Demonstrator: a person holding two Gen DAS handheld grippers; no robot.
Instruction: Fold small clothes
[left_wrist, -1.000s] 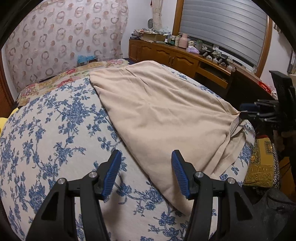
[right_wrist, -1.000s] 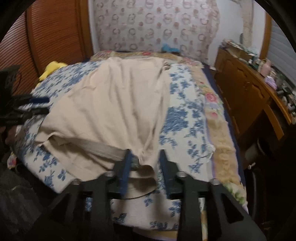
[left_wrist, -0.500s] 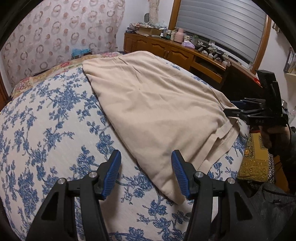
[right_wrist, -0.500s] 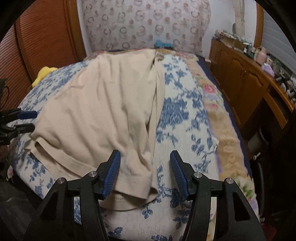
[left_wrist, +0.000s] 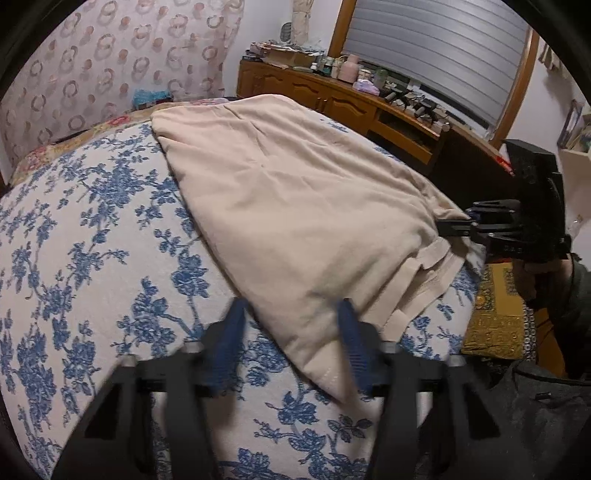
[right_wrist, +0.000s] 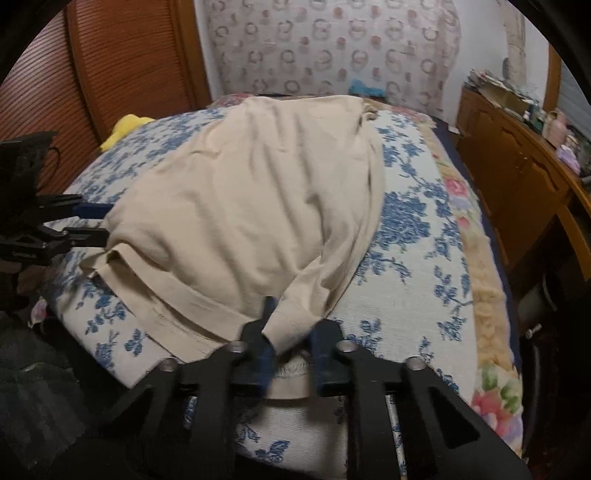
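Fingers (right_wrist: 264, 343) of the right gripper (right_wrist: 291, 332) have just been closing and now pinch a bunched corner of the beige knit garment (right_wrist: 251, 206) at its near hem, fabric pressed between the blue pads. On the left gripper (left_wrist: 291, 339) the jaws have also just been closing (their blue pads are blurred), and they stand partly apart with the garment's near corner lying between them; the left wrist view does not show the pads pressing on the cloth.

From the right wrist view the garment lies spread lengthwise over the white bedspread with blue flower print (right_wrist: 413, 229), its far end reaching toward the headboard side, its near ribbed hem doubled at the edge of the bed. A long fold runs down its right side.

In the left wrist view the right gripper (left_wrist: 458, 221) appears at the right, its tips at the garment's far hem corner, with a person's hand (left_wrist: 532, 277) in a dark sleeve behind it.

Beyond the bedspread are a strip of floral quilt (right_wrist: 480, 280) along the right edge, a yellow soft object (right_wrist: 125, 127) by the reddish slatted wooden door (right_wrist: 122, 62), a circle-patterned curtain (right_wrist: 332, 40) at the head, and a cluttered wooden sideboard (left_wrist: 332, 99) under a grey blind (left_wrist: 443, 48).
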